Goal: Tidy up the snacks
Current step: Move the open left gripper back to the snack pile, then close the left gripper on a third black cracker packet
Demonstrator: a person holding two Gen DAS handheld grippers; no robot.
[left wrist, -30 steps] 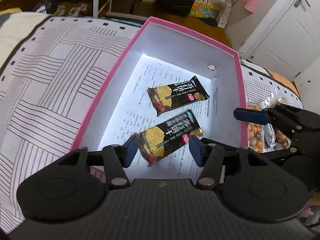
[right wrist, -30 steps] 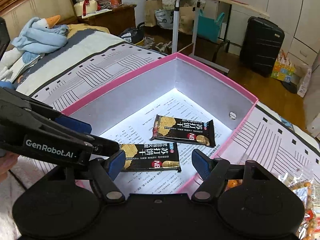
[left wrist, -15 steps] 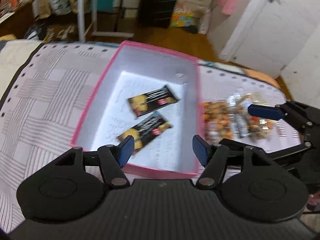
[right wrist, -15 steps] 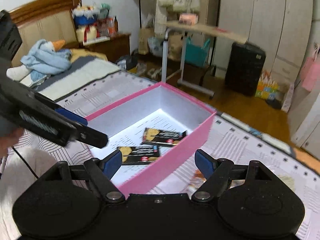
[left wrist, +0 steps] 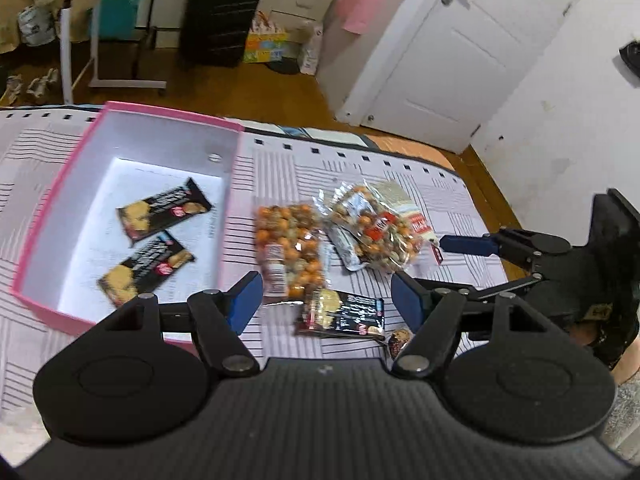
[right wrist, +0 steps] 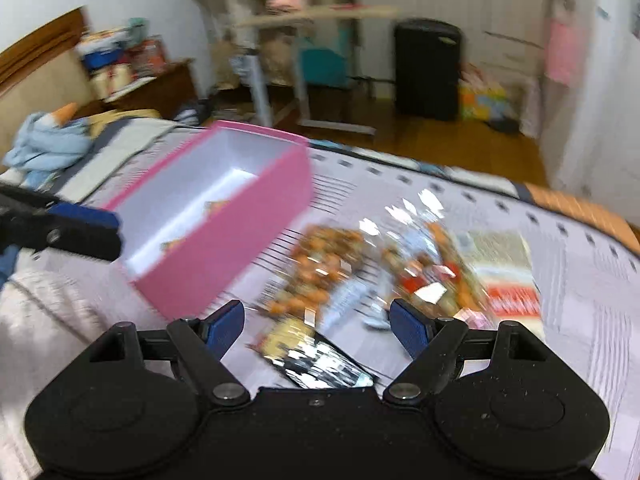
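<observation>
A pink box (left wrist: 52, 236) with a white inside lies on the striped bedspread and holds two black cracker packets (left wrist: 164, 208) (left wrist: 146, 266). To its right lie a clear bag of orange nuts (left wrist: 290, 248), a second mixed-snack bag (left wrist: 372, 228) and a third black cracker packet (left wrist: 340, 314). My left gripper (left wrist: 326, 298) hovers above that packet, its jaws opening with nothing held. My right gripper (right wrist: 318, 326) is open and empty above the same packet (right wrist: 320, 360); one of its fingers (left wrist: 468, 244) reaches in beside the snack bags. The right wrist view is blurred.
The bed's far edge (left wrist: 420, 148) drops to a wooden floor. Beyond stand a rolling desk (left wrist: 100, 40), a black suitcase (left wrist: 220, 12) and a white door (left wrist: 452, 64). A blue cloth bundle (right wrist: 44, 148) lies by the headboard. A small dark wrapper (left wrist: 400, 340) lies near the packet.
Both grippers rose and swung right, from over the box to over the loose snacks. The left jaws widened, leaving the second cracker packet lying in the box.
</observation>
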